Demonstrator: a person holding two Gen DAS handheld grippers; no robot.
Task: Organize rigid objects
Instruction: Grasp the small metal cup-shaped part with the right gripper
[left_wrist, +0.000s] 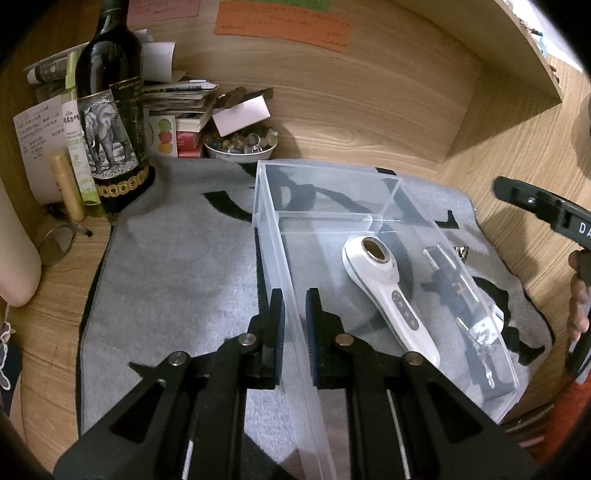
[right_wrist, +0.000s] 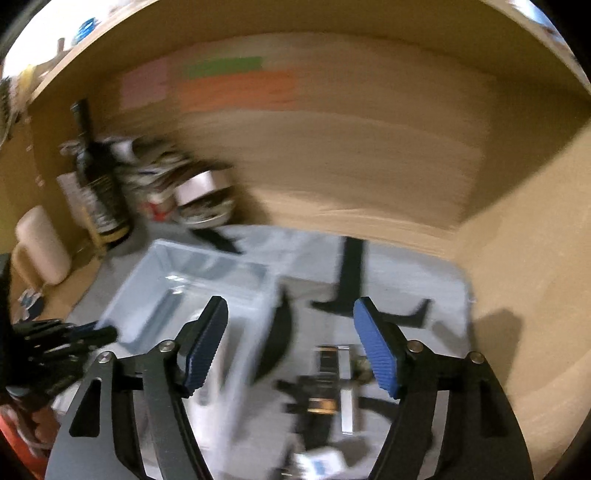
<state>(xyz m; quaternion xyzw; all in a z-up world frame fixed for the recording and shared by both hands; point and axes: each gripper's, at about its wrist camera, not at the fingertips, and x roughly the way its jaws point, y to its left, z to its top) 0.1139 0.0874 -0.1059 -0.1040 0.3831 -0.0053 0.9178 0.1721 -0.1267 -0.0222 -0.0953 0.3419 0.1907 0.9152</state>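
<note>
A clear plastic box (left_wrist: 269, 206) sits on a grey mat (left_wrist: 177, 266). Inside lies a white handheld device (left_wrist: 384, 291). A black tool (left_wrist: 454, 295) lies along the box's right wall; I cannot tell which side of the wall. My left gripper (left_wrist: 294, 325) straddles the box's left wall, pads close on either side, gripping it. My right gripper (right_wrist: 290, 347) is open and empty, hovering over the box's right side above the black tool (right_wrist: 321, 398). The right wrist view is motion blurred. The box also shows there (right_wrist: 155, 291).
A dark wine bottle (left_wrist: 110, 110), paper stacks, small boxes and a bowl of marbles (left_wrist: 240, 146) crowd the back left corner. Wooden walls enclose the desk at back and right. A cream bottle (right_wrist: 40, 243) stands at left. The right gripper's body (left_wrist: 546, 214) is at the far right.
</note>
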